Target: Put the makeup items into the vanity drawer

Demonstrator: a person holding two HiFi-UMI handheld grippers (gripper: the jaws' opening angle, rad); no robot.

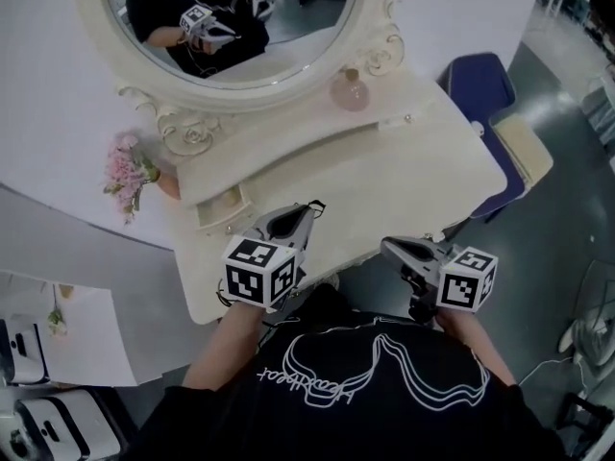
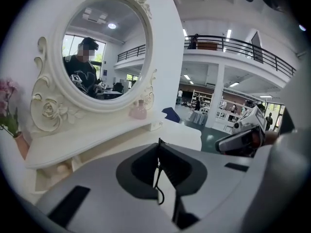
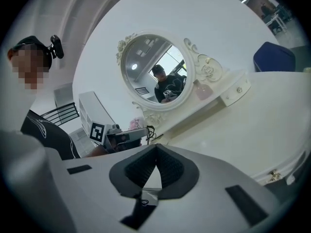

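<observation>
A white vanity (image 1: 384,176) with an oval mirror (image 1: 231,27) stands in front of me. On its raised shelf sits a pink perfume bottle (image 1: 352,90), which the left gripper view (image 2: 139,109) and the right gripper view (image 3: 202,90) also catch. Small shelf drawers sit at the left (image 1: 223,209) and the right (image 1: 413,118), both closed. My left gripper (image 1: 309,206) hovers over the vanity's near edge, jaws shut and empty (image 2: 159,142). To its right, my right gripper (image 1: 386,246) is held off the front edge, its jaws also shut on nothing (image 3: 156,146).
Pink flowers in a vase (image 1: 130,173) stand at the shelf's left end. A blue chair (image 1: 480,89) is behind the vanity's right side. A knob (image 3: 274,174) shows on the vanity's front. White shelving (image 1: 38,392) stands at the lower left.
</observation>
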